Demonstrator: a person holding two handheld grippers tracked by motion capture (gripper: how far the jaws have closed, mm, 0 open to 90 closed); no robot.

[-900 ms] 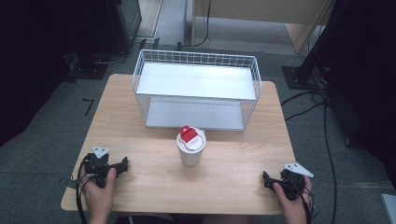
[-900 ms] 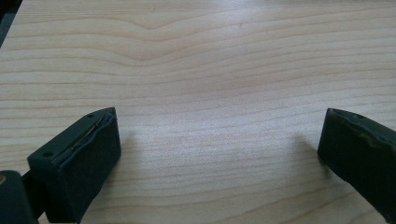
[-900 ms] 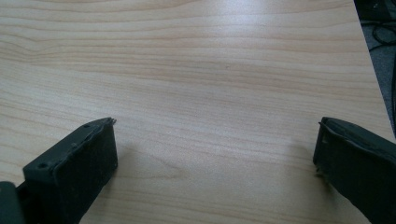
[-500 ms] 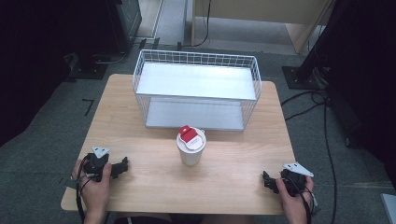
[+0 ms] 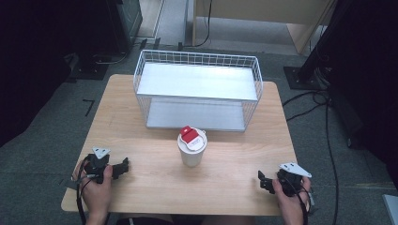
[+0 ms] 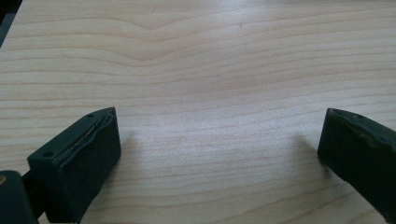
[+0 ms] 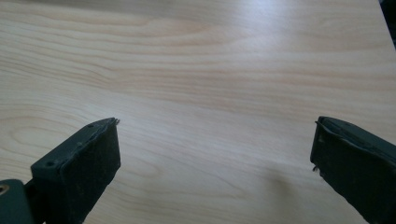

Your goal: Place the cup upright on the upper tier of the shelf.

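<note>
**Cup alone mid-table, both tongs wide and far off**

Cup (image 5: 192, 148) is my worry. My left gripper (image 5: 123, 165) and right gripper (image 5: 261, 180) both rest low at the near corners of the table (image 5: 141, 136), jaws spread wide with nothing between them but bare wood. The cup stands upright at the centre, well apart from either, with a red piece (image 5: 188, 134) perched on its lid, just in front of the wire basket (image 5: 197, 89). I judge a fast sideways approach could tip it, or knock the red piece loose.

Right jaw cut off, left gripper (image 6: 219, 154)
</note>
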